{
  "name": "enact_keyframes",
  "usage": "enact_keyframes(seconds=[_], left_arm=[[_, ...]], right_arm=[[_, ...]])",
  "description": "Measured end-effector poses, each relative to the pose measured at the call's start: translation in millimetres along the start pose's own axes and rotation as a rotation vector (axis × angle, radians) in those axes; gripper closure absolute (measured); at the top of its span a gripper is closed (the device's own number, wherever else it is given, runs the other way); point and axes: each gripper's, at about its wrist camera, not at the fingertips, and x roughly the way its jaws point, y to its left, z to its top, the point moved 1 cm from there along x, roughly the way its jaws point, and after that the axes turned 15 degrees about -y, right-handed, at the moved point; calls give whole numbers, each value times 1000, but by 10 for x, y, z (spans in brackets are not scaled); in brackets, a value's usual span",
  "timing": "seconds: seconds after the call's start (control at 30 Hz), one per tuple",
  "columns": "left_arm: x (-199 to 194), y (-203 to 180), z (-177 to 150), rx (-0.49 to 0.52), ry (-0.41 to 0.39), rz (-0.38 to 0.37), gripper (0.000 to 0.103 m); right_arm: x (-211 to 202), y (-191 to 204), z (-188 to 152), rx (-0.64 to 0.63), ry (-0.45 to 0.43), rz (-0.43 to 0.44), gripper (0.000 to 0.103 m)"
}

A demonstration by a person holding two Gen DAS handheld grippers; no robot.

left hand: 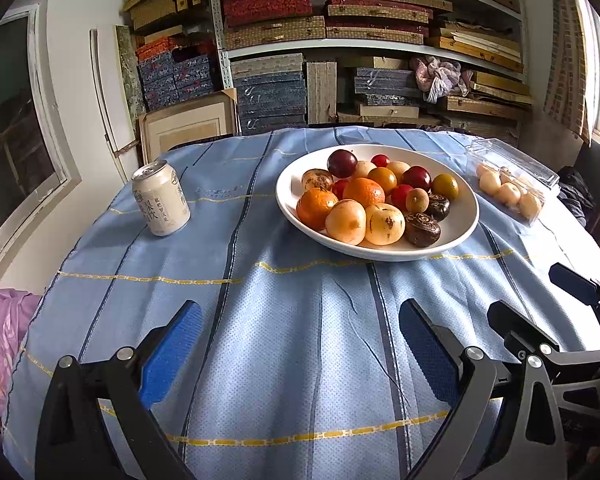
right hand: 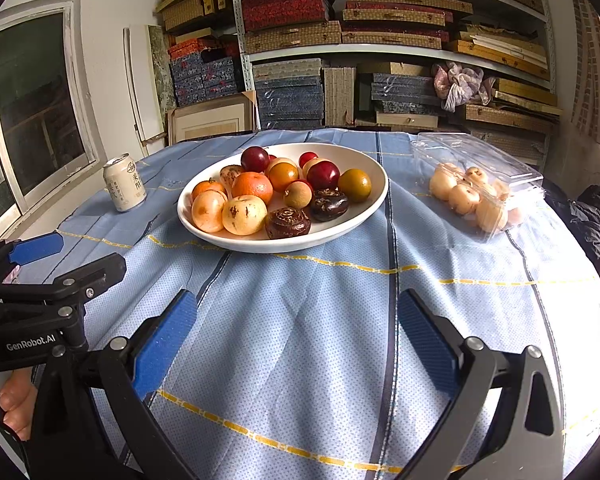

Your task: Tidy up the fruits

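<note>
- Fruits (right hand: 260,196) sit heaped in the white bowl (right hand: 372,204) at mid worktop (right hand: 300,340); more pale ones lie in the clear plastic box (right hand: 480,184), far right.
- They look round, smooth and light, so likely to roll; the dark, wrinkled ones look soft. I'd pinch across the widest part, gently.
- Left tongs (left hand: 300,344) are spread wide, holding nothing, near side, well short of the bowl.
- Right tongs (right hand: 296,332) gape too, empty, bowl just ahead, box ahead and right.
- A can (left hand: 161,199) stands far left.

Storeroom, probably in home: shelves (right hand: 380,52) crammed with cloth-covered boxes (right hand: 288,8) (framed picture (right hand: 212,120) leaning below).
</note>
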Motion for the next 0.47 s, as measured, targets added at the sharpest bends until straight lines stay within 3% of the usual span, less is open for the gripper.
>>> enact_keyframes(seconds=[0.47], left_arm=[[-6,25,8,-8,-10,-1,4]], right_arm=[[1,-1,-3,1,0,0,5]])
